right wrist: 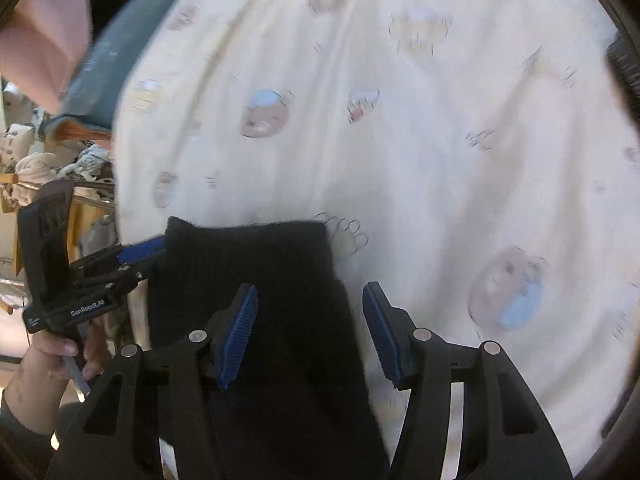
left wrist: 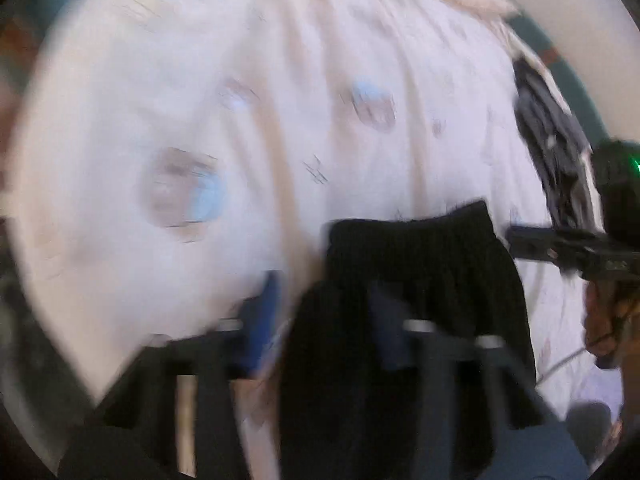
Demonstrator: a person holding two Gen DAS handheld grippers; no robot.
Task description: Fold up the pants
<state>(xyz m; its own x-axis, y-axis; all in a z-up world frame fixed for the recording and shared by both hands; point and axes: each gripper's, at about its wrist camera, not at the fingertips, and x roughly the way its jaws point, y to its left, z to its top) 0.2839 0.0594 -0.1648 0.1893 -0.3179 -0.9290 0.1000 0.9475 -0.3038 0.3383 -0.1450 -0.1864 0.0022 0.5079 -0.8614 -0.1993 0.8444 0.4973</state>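
Observation:
The black pants [left wrist: 420,272] lie on a cream printed bedcover [left wrist: 160,80], narrow end away from me. In the blurred left wrist view my left gripper [left wrist: 324,320] has dark cloth between its blue pads [left wrist: 260,312]; whether they press on it I cannot tell. The right wrist view shows the left gripper [right wrist: 138,262] at the left edge of the pants [right wrist: 256,264], held by a hand [right wrist: 52,352]. My right gripper [right wrist: 310,332] straddles the pants with its jaws apart. Its left pad [right wrist: 240,332] is against the cloth, and a strip of bedcover shows beside the right pad [right wrist: 384,336].
A dark striped garment [left wrist: 556,148] lies at the bedcover's right edge. The bedcover [right wrist: 440,140] stretches far ahead and to the right. Left of the bed are a cluttered shelf [right wrist: 28,160], a blue-grey cloth [right wrist: 120,48] and a person's arm [right wrist: 44,40].

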